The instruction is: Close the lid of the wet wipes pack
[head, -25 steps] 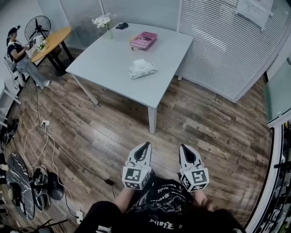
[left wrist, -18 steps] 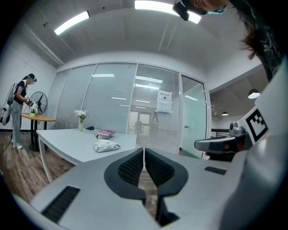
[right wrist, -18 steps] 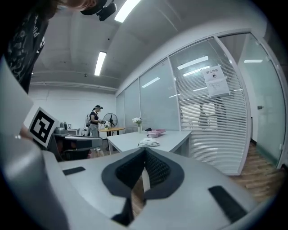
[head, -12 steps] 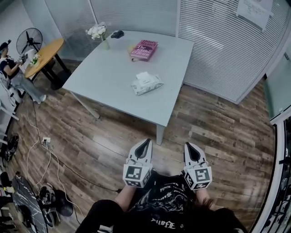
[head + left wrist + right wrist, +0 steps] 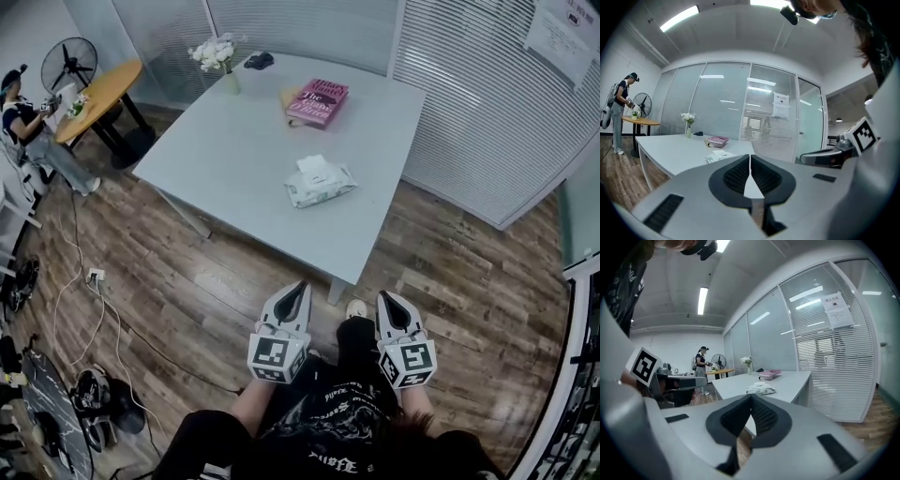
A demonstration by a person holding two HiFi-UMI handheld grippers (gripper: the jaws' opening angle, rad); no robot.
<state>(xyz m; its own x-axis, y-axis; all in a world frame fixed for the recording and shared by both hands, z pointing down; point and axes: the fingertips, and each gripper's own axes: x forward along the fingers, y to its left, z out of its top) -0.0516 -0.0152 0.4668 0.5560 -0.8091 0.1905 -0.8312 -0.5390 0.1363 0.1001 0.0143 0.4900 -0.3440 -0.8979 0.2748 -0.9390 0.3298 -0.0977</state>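
The wet wipes pack (image 5: 320, 182) lies on the pale grey table (image 5: 234, 159) near its right front edge, its white lid flipped up. It also shows small in the left gripper view as a pack (image 5: 718, 156) and in the right gripper view as a pack (image 5: 760, 389). My left gripper (image 5: 300, 286) and right gripper (image 5: 386, 298) hang low in front of my body, over the wooden floor, well short of the table. Both are shut with nothing between the jaws.
A pink book (image 5: 320, 101), a vase of white flowers (image 5: 218, 56) and a dark object (image 5: 259, 62) sit at the table's far side. Slatted glass walls (image 5: 487, 103) stand behind and to the right. A person (image 5: 28, 122) stands by a round wooden table (image 5: 98, 89) and a fan (image 5: 70, 61) at far left. Cables (image 5: 94, 319) lie on the floor.
The table and wipes pack have come nearer and lower in the head view as I step forward. Both grippers stay shut and keep their place before my body.
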